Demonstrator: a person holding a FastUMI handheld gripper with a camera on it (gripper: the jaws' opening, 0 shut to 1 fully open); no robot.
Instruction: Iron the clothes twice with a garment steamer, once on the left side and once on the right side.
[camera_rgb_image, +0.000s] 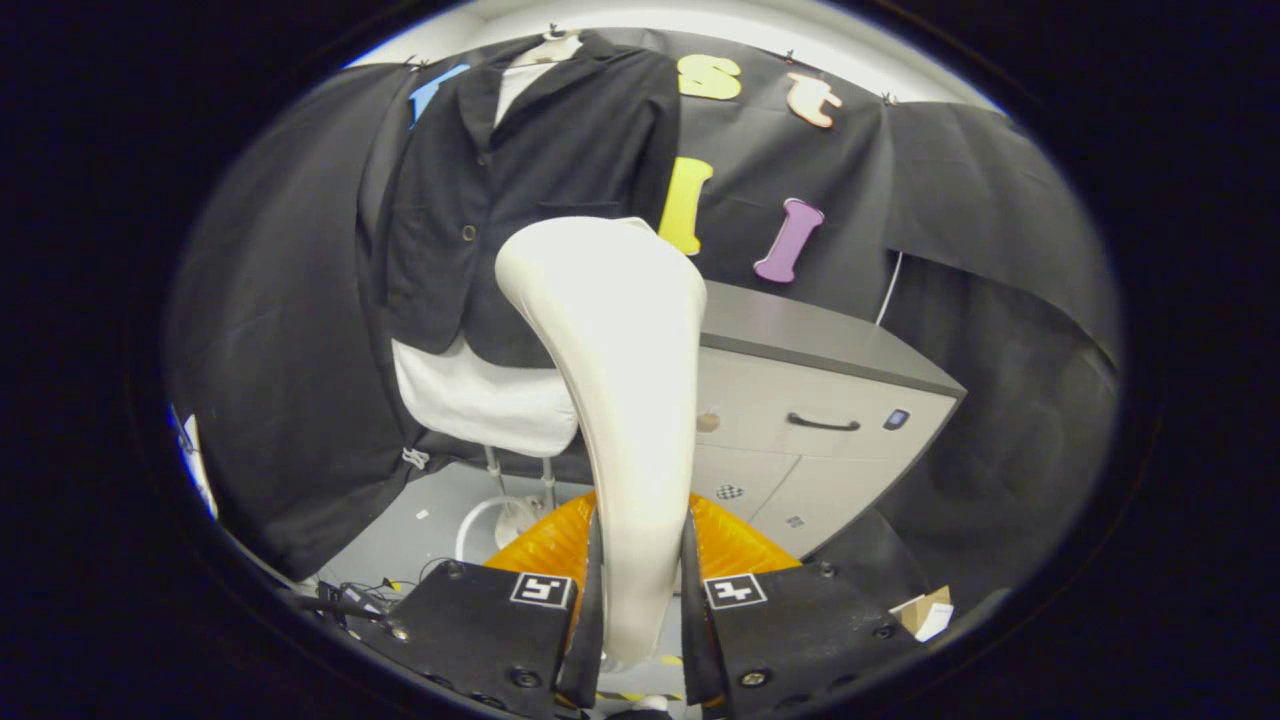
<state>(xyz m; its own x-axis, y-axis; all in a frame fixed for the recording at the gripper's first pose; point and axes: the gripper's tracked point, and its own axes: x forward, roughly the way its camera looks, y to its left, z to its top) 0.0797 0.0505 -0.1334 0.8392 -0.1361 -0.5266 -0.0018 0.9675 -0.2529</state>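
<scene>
My gripper (640, 600) is shut on the handle of a cream-white garment steamer (615, 380), which rises upright between the fingers and widens to its head at the top. Beyond it hangs a dark blazer (530, 170) over a white shirt (480, 395) on a mannequin stand. The steamer head sits in front of the blazer's lower right part, hiding some of the hem. Whether the head touches the cloth I cannot tell.
A grey cabinet (800, 400) with a drawer handle stands just right of the steamer. The mannequin's round base (500, 520) rests on the grey floor below the shirt. Cables (350, 600) lie beside the left finger, a small cardboard piece (925, 610) beside the right one.
</scene>
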